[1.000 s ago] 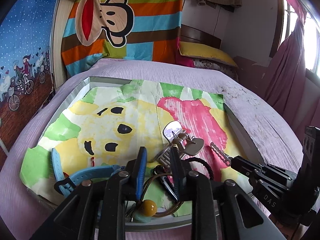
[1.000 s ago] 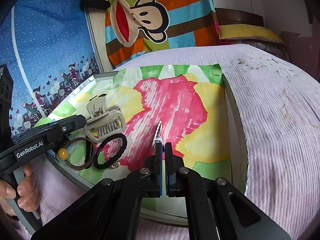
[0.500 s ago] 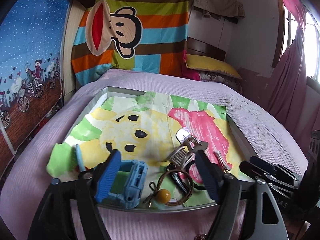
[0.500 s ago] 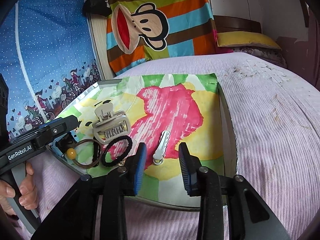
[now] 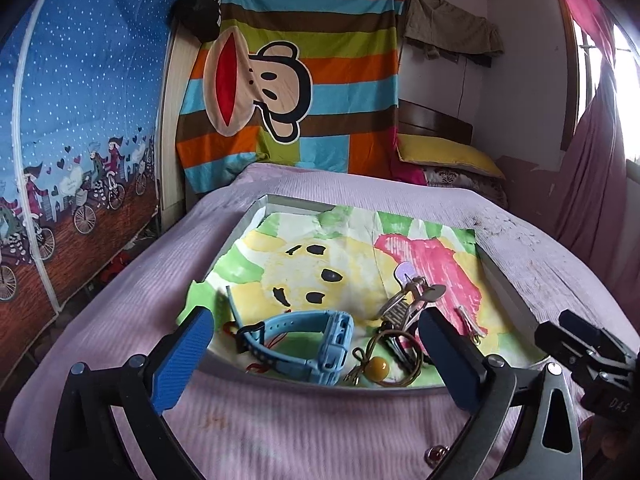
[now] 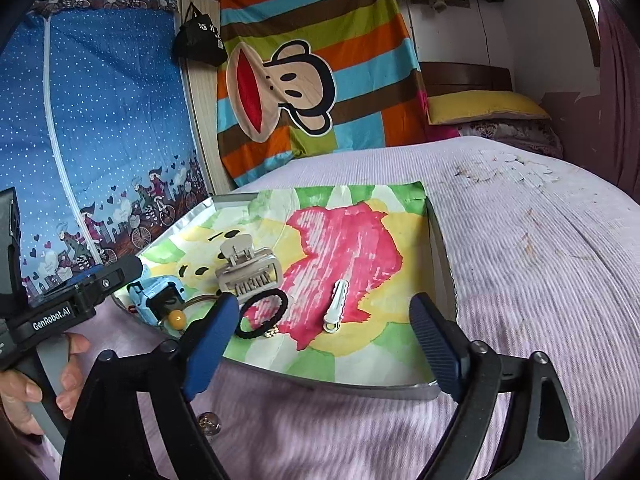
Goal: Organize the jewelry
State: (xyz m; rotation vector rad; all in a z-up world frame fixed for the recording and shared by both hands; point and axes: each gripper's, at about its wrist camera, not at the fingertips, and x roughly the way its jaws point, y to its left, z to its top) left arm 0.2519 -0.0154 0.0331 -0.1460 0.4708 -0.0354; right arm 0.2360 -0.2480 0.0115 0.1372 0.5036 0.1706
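A dull metal tray [image 6: 443,256] lined with creased, matt painted paper [image 6: 360,240] sits on a ribbed lilac cloth bedspread [image 6: 540,260]; inside lie a rubbery blue watch [image 5: 316,344], a glossy amber bead [image 5: 378,368] and a smooth plastic hair claw [image 6: 248,268].

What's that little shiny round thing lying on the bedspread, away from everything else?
A small round trinket lies on the purple bedspread just outside the tray's near rim, while the blue watch, claw clip and white hair clip sit inside the tray. What it is exactly, I can't tell.
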